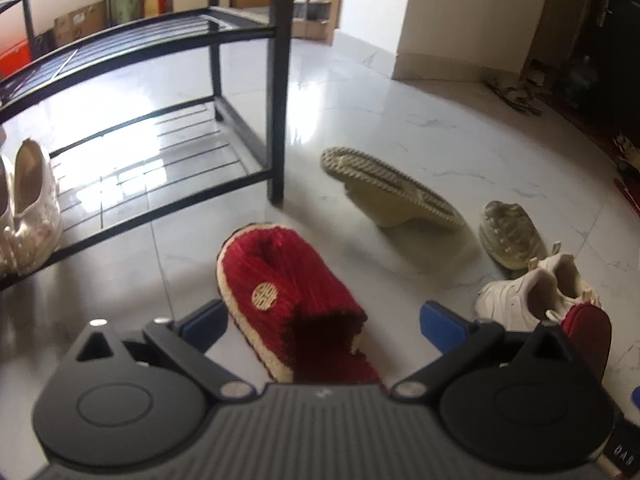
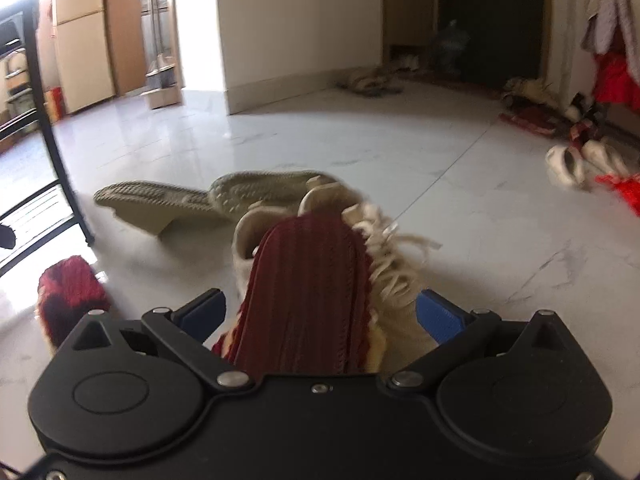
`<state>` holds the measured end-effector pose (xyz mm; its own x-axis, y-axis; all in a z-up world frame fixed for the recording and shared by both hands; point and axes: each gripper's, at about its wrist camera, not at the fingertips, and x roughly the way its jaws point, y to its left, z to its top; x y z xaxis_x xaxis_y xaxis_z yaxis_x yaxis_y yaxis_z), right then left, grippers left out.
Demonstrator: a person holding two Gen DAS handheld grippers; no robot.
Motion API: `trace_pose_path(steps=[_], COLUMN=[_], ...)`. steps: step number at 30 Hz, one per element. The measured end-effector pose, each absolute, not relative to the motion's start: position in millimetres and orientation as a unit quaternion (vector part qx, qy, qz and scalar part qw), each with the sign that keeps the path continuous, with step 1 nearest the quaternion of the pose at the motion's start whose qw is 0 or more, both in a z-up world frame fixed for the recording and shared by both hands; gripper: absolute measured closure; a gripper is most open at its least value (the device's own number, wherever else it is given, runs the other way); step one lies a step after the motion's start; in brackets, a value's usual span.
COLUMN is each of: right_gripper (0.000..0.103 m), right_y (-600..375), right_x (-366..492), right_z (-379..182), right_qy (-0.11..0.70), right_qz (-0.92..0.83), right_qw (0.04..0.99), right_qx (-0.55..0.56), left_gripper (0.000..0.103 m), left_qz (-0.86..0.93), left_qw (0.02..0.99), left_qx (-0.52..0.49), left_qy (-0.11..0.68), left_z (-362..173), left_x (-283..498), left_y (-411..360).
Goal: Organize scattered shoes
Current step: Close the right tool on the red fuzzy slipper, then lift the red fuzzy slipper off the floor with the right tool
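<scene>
A red knitted slipper point(image 1: 292, 308) with a gold emblem lies on the floor between the wide-open fingers of my left gripper point(image 1: 324, 320). Its mate point(image 2: 308, 300) lies sole-up between the open fingers of my right gripper point(image 2: 320, 316), resting on a white lace-up sneaker point(image 2: 392, 264); it also shows in the left wrist view point(image 1: 588, 332). An olive slide sandal point(image 1: 392, 192) stands on its side, with a second olive sandal point(image 1: 510, 232) sole-up beside it. The white sneaker point(image 1: 532, 292) sits right of my left gripper. A black metal shoe rack point(image 1: 160, 92) stands at the left, holding cream shoes point(image 1: 32, 204).
White marble-look tile floor point(image 2: 400, 140). A rack leg point(image 2: 52, 128) stands at the left in the right wrist view. More shoes and red cloth point(image 2: 580, 160) lie at the far right by a dark door point(image 2: 492, 20). A wall corner point(image 2: 300, 40) and cardboard boxes point(image 2: 80, 32) stand behind.
</scene>
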<state>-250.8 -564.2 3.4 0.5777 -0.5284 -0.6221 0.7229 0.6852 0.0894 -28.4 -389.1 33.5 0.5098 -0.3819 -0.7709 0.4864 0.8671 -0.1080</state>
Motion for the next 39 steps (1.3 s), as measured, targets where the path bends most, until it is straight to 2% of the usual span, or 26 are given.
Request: trace_pose_path(steps=[11,25,30,34,39], right_gripper=[0.000,0.000,0.000,0.011,0.013], right_y=[-584,-586,-595,-589,-582], right_x=[-237,-213,-207,-208,-213], right_z=[-30,-44,-48,-47,-42], right_qy=[0.291,0.343,0.361,0.352,0.342], right_qz=[-0.375,-0.393,-0.392,-0.385,-0.382], right_qw=[0.843,0.828,0.814,0.823,0.829], right_qx=[0.253,0.206,0.230,0.224,0.224], left_gripper=[0.001,0.001,0.001,0.001,0.001], left_qz=[-0.223,-0.221,-0.220,-0.220,-0.221], left_qw=[0.887,0.888,0.887,0.887,0.886], left_qx=[0.085,0.085,0.088,0.085,0.085], left_qy=[0.396,0.395,0.397,0.398,0.398], left_z=[46,42,40,40,40], left_x=[-35,-36,-37,-37,-37], left_y=[-389,-388,-387,-386,-385])
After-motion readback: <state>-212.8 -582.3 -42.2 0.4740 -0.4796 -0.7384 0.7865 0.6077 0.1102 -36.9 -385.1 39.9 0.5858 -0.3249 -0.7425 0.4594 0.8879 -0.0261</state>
